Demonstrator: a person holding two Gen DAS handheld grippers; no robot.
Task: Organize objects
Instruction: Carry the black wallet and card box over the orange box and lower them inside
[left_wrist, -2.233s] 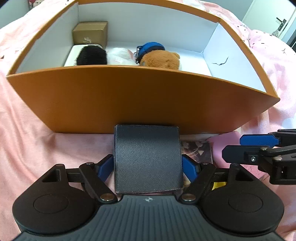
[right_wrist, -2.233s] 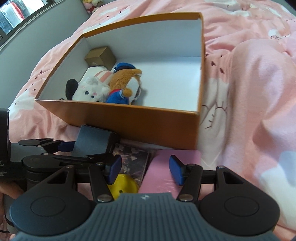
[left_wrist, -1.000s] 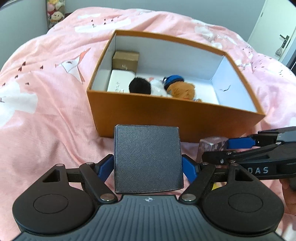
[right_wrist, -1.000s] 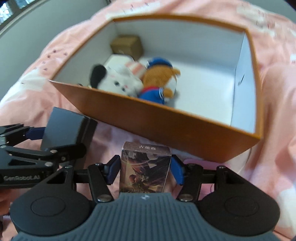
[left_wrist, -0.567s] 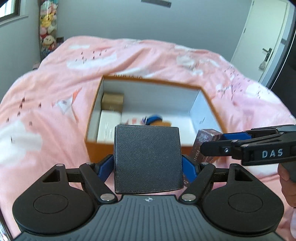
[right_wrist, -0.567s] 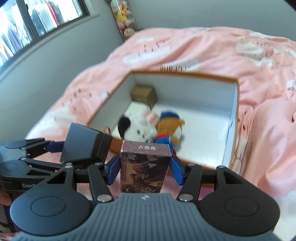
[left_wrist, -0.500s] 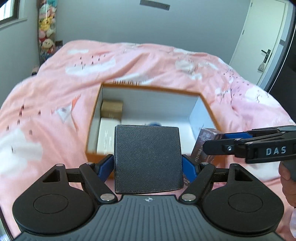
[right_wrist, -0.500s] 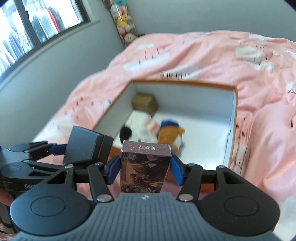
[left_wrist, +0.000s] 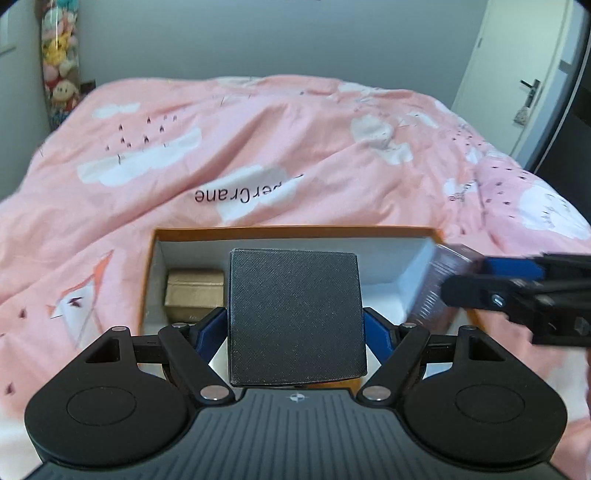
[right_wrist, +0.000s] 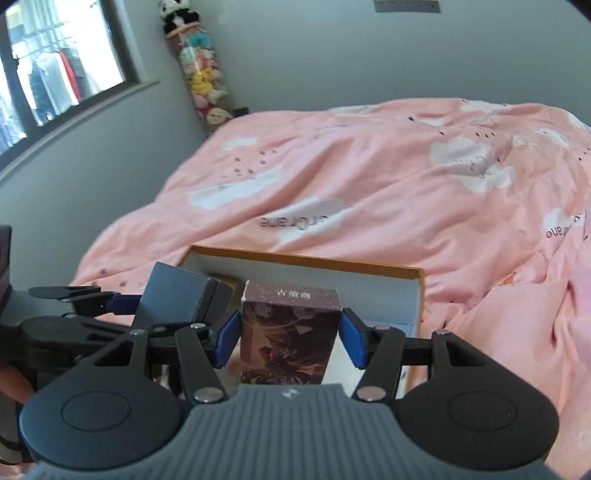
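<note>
In the left wrist view, the left claw (left_wrist: 295, 328) is clamped on a black box (left_wrist: 295, 317), its blue pads pressing both sides of it, and the box is held above an orange box (left_wrist: 291, 232) with a white inside that sits on a bed under a pink blanket (left_wrist: 258, 140). A small brown box (left_wrist: 194, 293) lies in the far left corner of the orange box. At the right edge the right claw (left_wrist: 491, 284) reaches in, blurred, holding a dark printed box (left_wrist: 434, 291) over the right end of the orange box. In the right wrist view, the right claw (right_wrist: 290, 338) is clamped on the printed box (right_wrist: 290, 332), which stands upright between the blue pads above the orange box (right_wrist: 306, 260). The left claw (right_wrist: 122, 299) comes in from the left with the black box (right_wrist: 181, 295) tilted in its grip, just beside the printed box. Behind the bed, a column of plush toys (right_wrist: 201, 66) stands in the corner next to a window (right_wrist: 55, 70).
</note>
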